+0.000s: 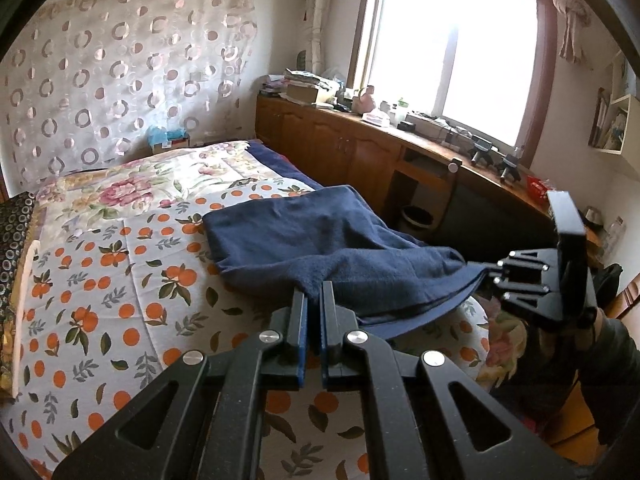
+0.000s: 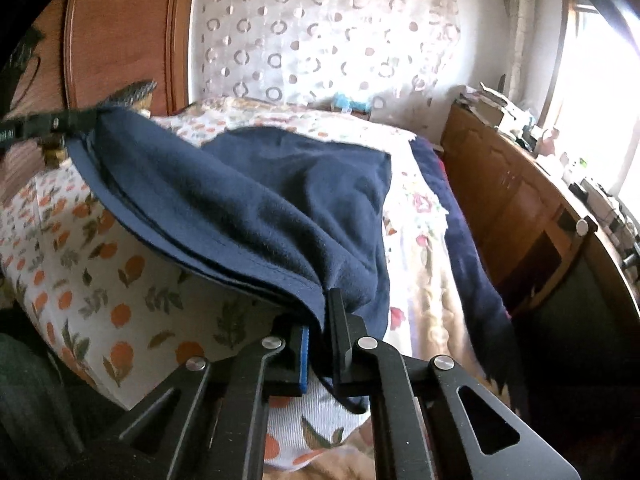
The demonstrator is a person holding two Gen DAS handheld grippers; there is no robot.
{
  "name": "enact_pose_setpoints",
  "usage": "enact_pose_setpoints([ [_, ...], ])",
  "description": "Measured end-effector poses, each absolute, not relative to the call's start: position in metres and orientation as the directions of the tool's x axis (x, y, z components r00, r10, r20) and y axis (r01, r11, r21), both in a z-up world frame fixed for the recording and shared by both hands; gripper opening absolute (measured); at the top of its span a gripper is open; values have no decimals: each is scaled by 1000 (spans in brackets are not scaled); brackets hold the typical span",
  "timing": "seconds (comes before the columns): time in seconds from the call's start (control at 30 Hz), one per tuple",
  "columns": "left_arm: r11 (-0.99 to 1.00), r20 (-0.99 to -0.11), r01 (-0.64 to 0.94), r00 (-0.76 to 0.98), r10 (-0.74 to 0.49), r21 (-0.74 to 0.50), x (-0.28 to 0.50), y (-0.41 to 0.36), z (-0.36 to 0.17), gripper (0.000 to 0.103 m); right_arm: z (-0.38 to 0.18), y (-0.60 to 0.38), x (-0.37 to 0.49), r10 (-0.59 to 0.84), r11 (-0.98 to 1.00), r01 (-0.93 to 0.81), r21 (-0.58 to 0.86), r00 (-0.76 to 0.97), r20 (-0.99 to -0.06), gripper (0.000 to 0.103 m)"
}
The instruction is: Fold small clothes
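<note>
Nearest, the left gripper (image 1: pixel 314 292) and the right gripper (image 2: pixel 326 312) each pinch a corner of the navy garment (image 1: pixel 320 248), its near edge lifted off the bed (image 1: pixel 100 280). To fold well, carry both corners forward level and taut, lining them with the far edge lying flat on the quilt.

Navy fleece garment (image 1: pixel 320 240), near edge lifted off bed
</note>
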State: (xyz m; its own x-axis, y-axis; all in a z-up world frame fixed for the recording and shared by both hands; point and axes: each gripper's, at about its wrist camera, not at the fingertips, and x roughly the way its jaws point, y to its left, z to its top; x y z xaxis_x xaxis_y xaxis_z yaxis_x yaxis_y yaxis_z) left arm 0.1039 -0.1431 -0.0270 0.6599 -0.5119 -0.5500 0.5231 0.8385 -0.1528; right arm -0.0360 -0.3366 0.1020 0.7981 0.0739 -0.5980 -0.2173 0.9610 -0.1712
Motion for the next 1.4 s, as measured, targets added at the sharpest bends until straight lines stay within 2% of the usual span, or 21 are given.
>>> enact_pose_setpoints([
  [0.23,843,-558,519,663,-500,-139,122,-141,-25,5,118,-343,-18,83,964,-205,-171,839,-537,6],
  [0.67,861,-576,487,664,-476,-149,216,-137,-16,5,128,-344,70,109,949,-237,-208,866,-488,6],
  [1.03,877,-668,452,604,-436,-163,301,-145,-51,5,104,-357,157,126,943,-276,-188,814,-567,6],
  [1.33,869,-710,465,554,-436,-170,317,-147,-64,7,97,-360,200,136,946,-289,-145,764,-631,6],
  [1.4,867,-708,470,555,-438,-168,316,-146,-61,9,102,-360,207,147,945,-297,-135,757,-637,9],
])
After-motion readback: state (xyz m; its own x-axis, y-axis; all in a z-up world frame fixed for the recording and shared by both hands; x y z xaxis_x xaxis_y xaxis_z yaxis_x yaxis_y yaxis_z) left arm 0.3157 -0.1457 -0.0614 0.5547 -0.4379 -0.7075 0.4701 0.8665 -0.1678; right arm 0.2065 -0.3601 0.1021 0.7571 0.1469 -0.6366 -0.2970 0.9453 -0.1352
